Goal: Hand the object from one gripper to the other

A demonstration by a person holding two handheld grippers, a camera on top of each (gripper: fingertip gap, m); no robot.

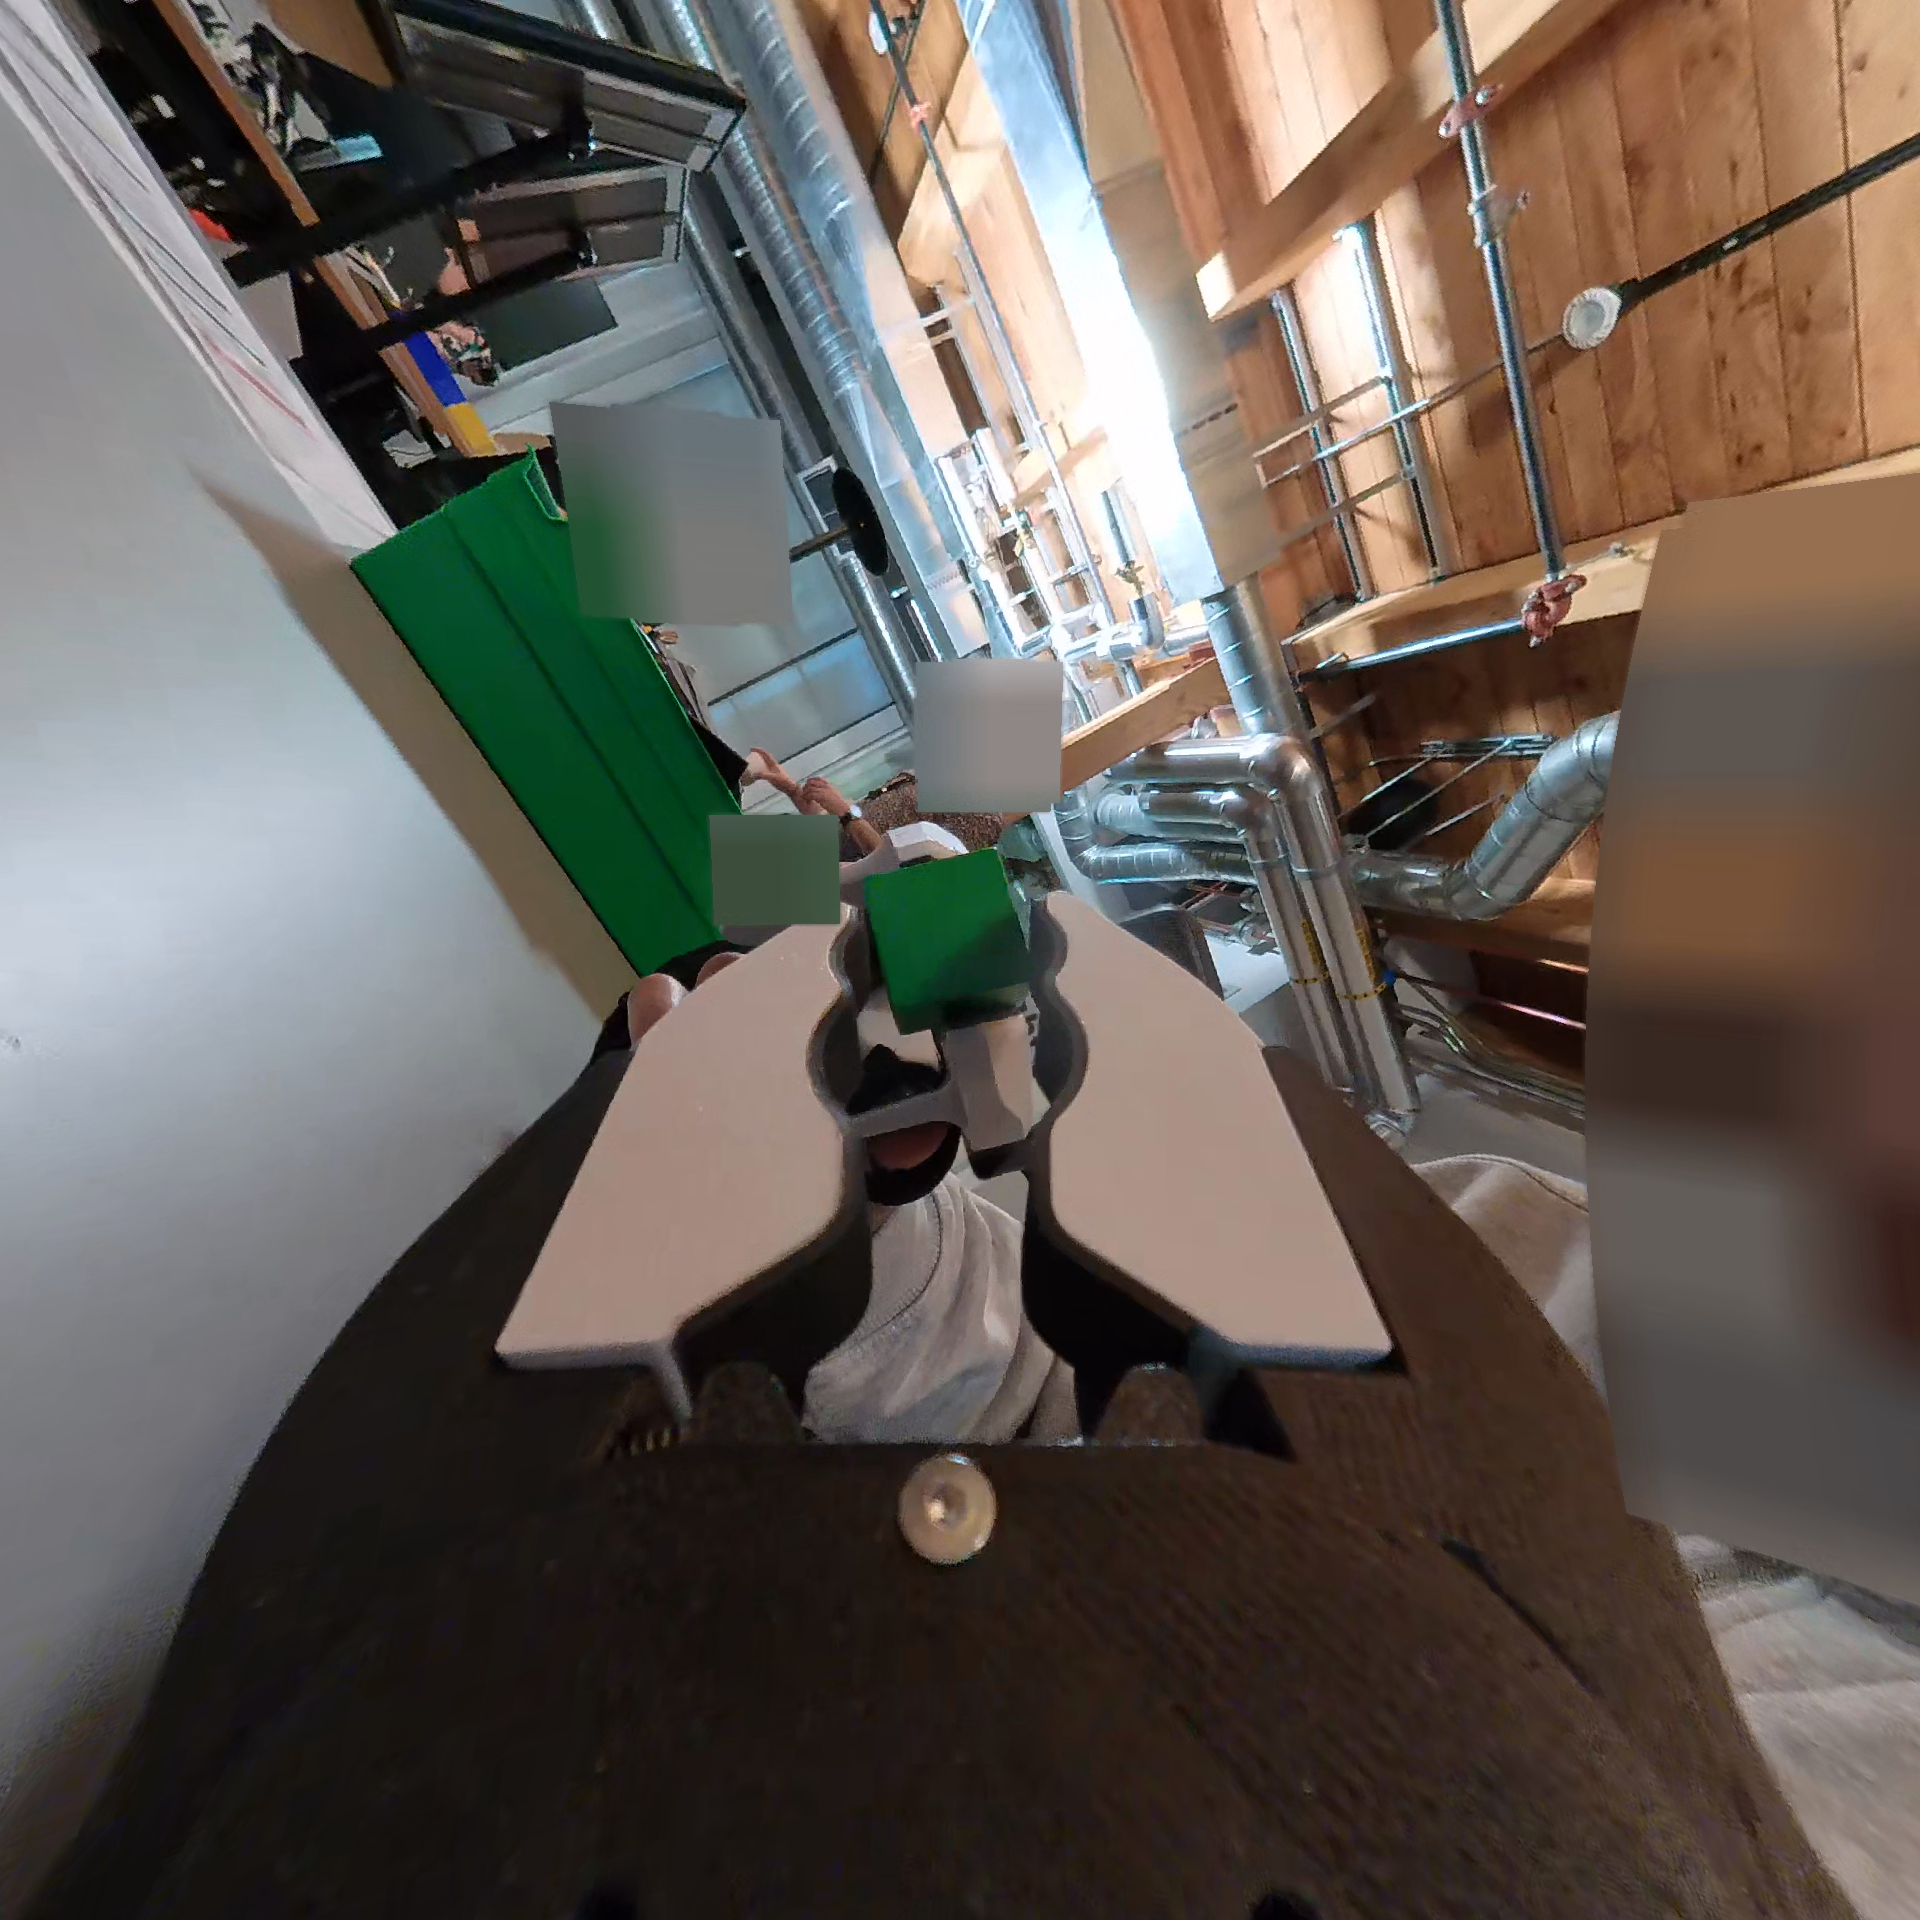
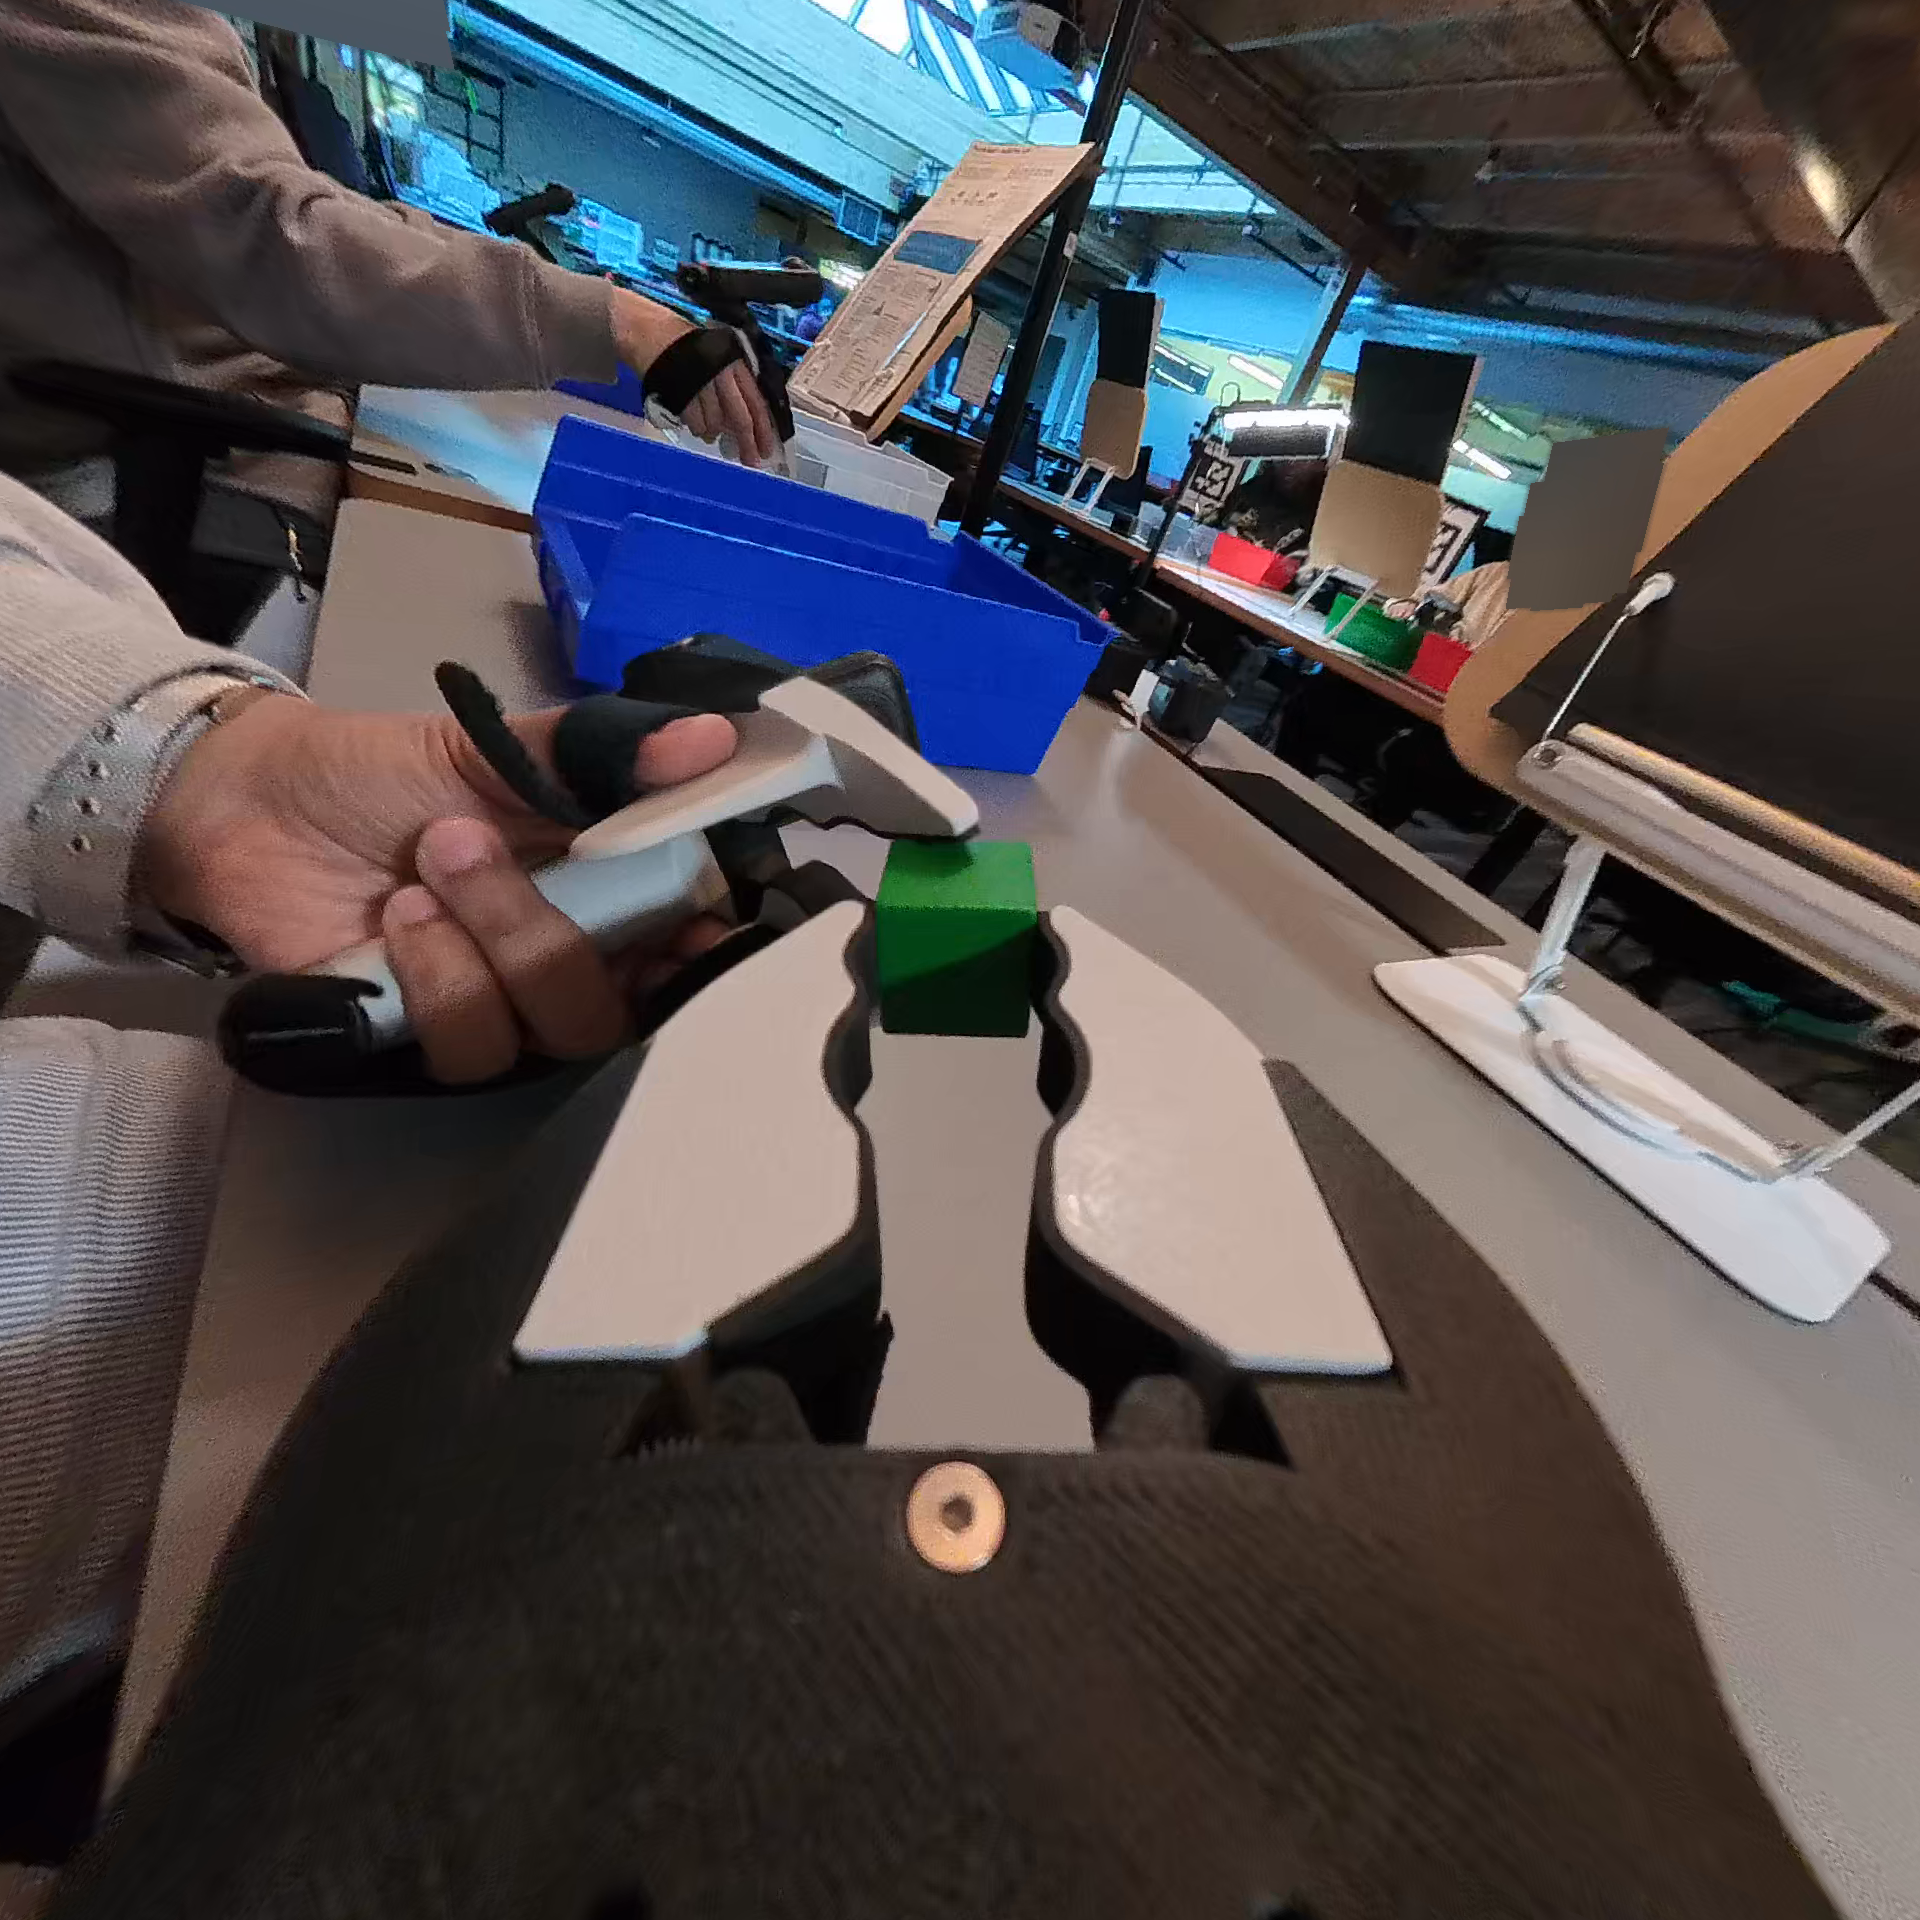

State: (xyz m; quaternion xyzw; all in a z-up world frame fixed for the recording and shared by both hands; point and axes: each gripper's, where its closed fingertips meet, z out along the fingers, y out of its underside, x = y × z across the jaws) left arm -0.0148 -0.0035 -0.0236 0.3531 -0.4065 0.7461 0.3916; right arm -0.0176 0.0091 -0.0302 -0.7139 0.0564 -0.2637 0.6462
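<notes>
A green cube [image 2: 956, 935] sits between the fingertips of my right gripper [image 2: 954, 940], which is shut on its left and right sides a little above the grey table [image 2: 1195, 831]. A hand brings my left gripper in from the left, and its upper finger [image 2: 873, 764] rests on the cube's top. Its lower finger is hidden. In the left wrist view the cube [image 1: 940, 951] sits slightly tilted between the tips of my left gripper [image 1: 940, 935], which touch its sides. The right gripper's grey finger [image 1: 997, 1081] shows below the cube.
A blue bin [image 2: 831, 623] stands on the table behind the cube. A white stand with a metal bar [image 2: 1621, 1174] is at the right. Another person's hand [image 2: 717, 395] works at the back. A green panel [image 1: 540, 707] leans against a white wall.
</notes>
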